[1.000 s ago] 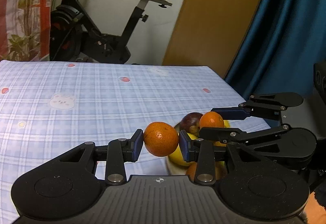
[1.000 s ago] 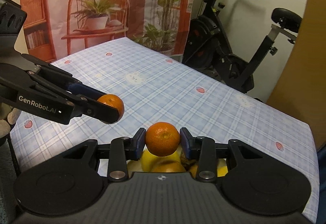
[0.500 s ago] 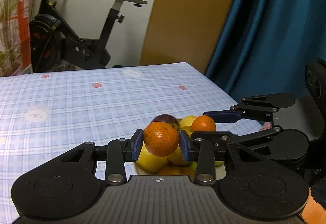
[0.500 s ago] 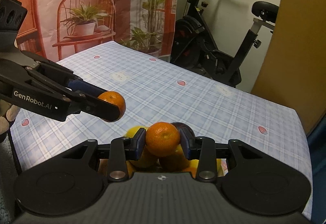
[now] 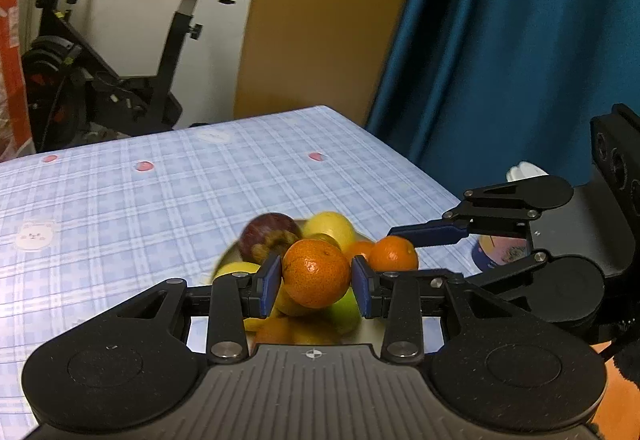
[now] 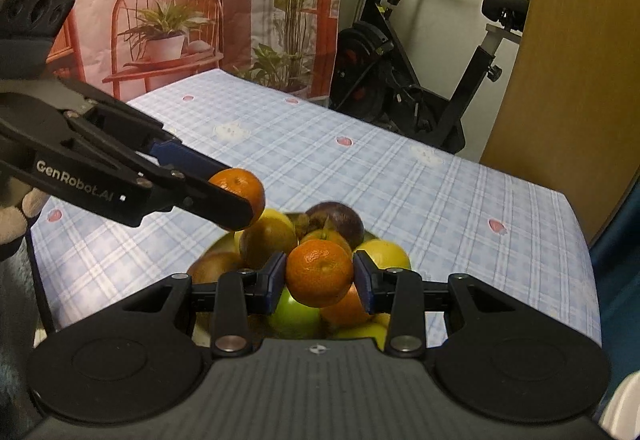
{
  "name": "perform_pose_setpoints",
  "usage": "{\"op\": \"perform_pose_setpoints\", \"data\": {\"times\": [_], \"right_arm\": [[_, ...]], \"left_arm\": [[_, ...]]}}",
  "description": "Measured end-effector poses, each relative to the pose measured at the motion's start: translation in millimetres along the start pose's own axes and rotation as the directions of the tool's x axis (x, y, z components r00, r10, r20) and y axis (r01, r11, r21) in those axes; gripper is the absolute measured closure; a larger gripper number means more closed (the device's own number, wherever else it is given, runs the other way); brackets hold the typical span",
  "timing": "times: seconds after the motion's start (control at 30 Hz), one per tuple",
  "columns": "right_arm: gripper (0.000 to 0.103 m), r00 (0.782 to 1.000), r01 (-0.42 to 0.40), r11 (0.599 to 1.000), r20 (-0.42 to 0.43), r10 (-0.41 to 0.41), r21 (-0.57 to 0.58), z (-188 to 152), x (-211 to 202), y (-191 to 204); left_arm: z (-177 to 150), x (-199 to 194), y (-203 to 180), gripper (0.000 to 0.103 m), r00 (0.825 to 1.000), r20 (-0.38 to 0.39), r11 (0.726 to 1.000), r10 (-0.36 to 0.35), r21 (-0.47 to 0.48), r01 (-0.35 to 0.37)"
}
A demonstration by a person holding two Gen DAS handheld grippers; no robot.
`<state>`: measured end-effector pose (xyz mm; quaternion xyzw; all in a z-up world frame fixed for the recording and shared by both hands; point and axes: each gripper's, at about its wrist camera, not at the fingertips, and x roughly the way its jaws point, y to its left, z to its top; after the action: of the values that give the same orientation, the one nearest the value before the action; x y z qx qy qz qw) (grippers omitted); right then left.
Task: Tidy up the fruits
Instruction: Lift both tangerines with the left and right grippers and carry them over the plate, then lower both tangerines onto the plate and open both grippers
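Orange mandarins [image 5: 316, 272] [image 6: 319, 272] clamped in left tongs [image 5: 316, 282] and right tongs [image 6: 320, 280], now nearer above fruit bowl [image 6: 200, 260].

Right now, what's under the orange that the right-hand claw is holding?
Below the orange in the right gripper sits a heaped bowl: a green apple, yellow fruit, a dark purple one. The gripper body hides the bowl's near side.

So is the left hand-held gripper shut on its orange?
Yes, shut: the left hand-held gripper clamps the orange between both pads.

dim warm indoor light | fisheye bending at edges | fruit pile [image 5: 304, 252] slightly motion-blurred | no glare
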<state>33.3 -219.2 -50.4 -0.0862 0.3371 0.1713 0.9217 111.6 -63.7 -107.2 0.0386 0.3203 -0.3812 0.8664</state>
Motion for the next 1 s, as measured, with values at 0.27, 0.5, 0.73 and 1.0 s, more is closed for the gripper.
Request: {"op": "perform_pose_setpoints", "data": {"times": [0.27,0.5,0.73,1.0], "right_arm": [[0.064,0.998,-0.003,1.000,-0.062,0.004,0.010,-22,-4,1],[0.064,0.994,-0.018,0.999,-0.104,0.023,0.049,-33,-1,-9],[0.064,0.988,-0.051,0.994,-0.143,0.066,0.101,-35,8,-18],[0.064,0.986,-0.051,0.996,-0.154,0.062,0.074,-32,9,-14]], "left_arm": [[-8,9,-21,0.063,0.999,-0.035,0.996,-0.033,0.077,0.036],[-20,18,-35,0.063,0.994,-0.098,0.989,-0.055,0.131,0.068],[-25,26,-32,0.063,0.989,-0.141,0.990,-0.053,0.123,0.070],[-27,29,-32,0.063,0.988,-0.146,0.992,-0.046,0.113,0.063]]}}
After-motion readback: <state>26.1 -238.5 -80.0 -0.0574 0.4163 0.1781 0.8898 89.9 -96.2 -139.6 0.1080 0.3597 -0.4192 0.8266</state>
